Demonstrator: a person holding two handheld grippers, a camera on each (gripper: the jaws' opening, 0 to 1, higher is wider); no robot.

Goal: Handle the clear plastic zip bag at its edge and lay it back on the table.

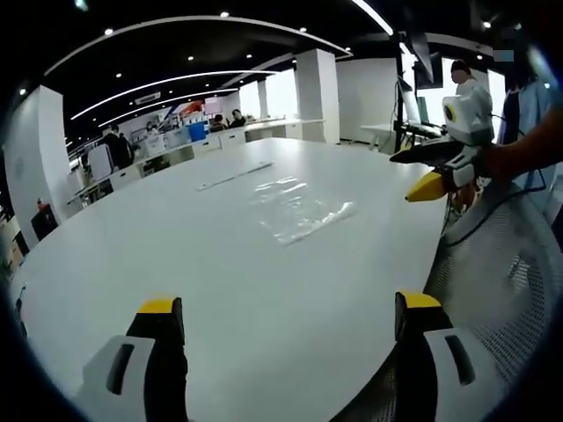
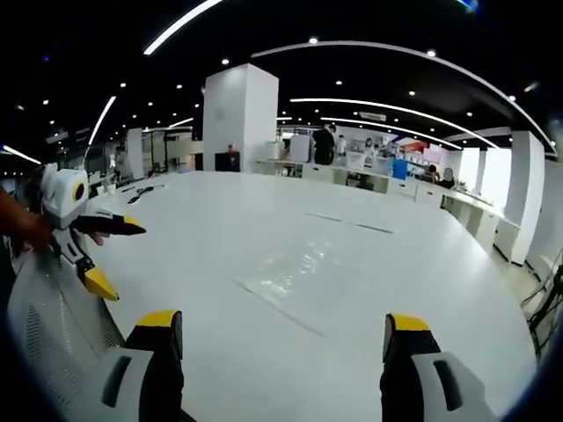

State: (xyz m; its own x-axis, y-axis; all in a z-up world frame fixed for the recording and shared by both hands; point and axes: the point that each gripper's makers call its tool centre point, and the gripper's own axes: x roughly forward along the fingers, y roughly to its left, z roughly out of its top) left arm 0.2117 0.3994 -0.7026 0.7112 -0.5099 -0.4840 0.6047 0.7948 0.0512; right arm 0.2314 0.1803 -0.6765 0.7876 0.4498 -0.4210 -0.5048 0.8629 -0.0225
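**Two grippers hanging back, bag flat on the table**

Both grippers are standing wide and holding nothing — the left gripper [image 1: 290,321] and the right gripper [image 2: 283,338] are each hovering over the near part of the white table [image 1: 132,237], well short of the clear plastic zip bag [image 1: 299,207]. The bag is lying flat and slightly crinkled toward the middle of the table, apart from either gripper, so the task is looking either not yet begun or already finished; I cannot tell which. If the handling is yet to come, the next move is calling for a low, shallow approach to one edge, since thin film lying flat offers little to pinch.

The left gripper view is showing a mesh chair back [image 1: 501,281] at the table's rim and a pale strip [image 1: 233,176] beyond the bag. The right gripper view is showing the bag's near edge [image 2: 277,308] as a clean line — the likelier place to take hold.
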